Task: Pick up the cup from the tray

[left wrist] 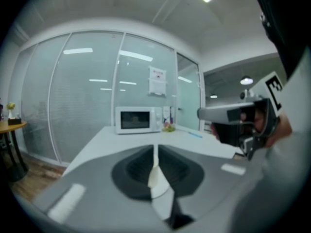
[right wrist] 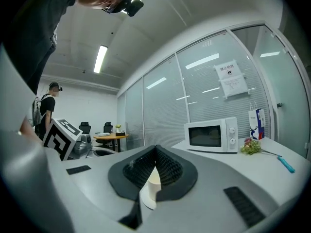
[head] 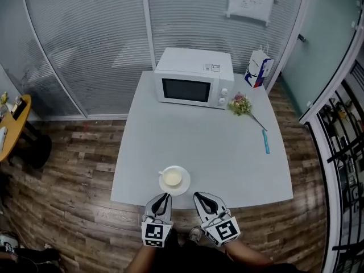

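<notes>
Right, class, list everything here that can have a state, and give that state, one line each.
Microwave: door closed.
Cup: upright on the saucer, not held.
Saucer: flat on the table.
Paper bag: standing upright.
Flowers: lying on the table.
Pen: lying flat.
Left gripper: shut, empty.
Right gripper: shut, empty.

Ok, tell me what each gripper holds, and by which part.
Nothing is held. The left gripper and right gripper both have their jaws shut and empty, and neither touches the cup, which sits on its saucer.
</notes>
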A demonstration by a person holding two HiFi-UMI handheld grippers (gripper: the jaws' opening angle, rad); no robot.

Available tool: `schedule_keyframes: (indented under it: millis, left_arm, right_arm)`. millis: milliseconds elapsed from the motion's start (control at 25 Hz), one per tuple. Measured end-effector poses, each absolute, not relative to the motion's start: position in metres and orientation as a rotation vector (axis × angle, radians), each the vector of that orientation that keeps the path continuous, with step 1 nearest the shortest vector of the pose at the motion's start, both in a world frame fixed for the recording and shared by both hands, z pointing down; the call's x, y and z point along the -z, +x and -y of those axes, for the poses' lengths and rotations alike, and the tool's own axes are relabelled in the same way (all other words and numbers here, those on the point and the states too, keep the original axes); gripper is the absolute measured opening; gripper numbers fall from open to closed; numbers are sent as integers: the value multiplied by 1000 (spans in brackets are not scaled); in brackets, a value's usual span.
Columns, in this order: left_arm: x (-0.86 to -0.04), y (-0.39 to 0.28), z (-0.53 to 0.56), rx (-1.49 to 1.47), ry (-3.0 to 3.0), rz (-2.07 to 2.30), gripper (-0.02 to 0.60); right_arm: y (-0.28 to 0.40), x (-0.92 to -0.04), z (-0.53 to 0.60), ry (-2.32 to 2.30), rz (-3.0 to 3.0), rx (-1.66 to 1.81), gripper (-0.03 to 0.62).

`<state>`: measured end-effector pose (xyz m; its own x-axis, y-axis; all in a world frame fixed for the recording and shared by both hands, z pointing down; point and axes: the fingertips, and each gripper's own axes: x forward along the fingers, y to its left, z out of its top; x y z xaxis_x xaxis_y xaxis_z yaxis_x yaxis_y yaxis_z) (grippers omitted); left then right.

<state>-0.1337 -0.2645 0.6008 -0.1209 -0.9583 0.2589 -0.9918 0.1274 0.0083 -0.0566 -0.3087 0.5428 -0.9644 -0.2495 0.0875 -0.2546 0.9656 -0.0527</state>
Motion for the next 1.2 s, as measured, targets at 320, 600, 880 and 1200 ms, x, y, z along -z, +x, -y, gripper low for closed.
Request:
schedule_keyframes:
  millis: [320, 600, 880, 1200]
  left_arm:
    - [-645, -155, 290, -269, 1873, 2170, 237]
    - [-691, -159, 309, -340, 1820, 2101, 387]
    - [-728, -163, 325, -442, 1817, 2047, 388]
    - [-740, -170, 345, -473, 1816, 2032, 402]
  right_arm:
    - [-77, -568, 317, 345, 2982, -112, 5]
    - [-84, -591, 331, 352, 2928, -140, 5]
    - [-83, -611, 339, 363, 2883, -155, 5]
    - [-81, -624, 347, 391, 2849, -197, 6]
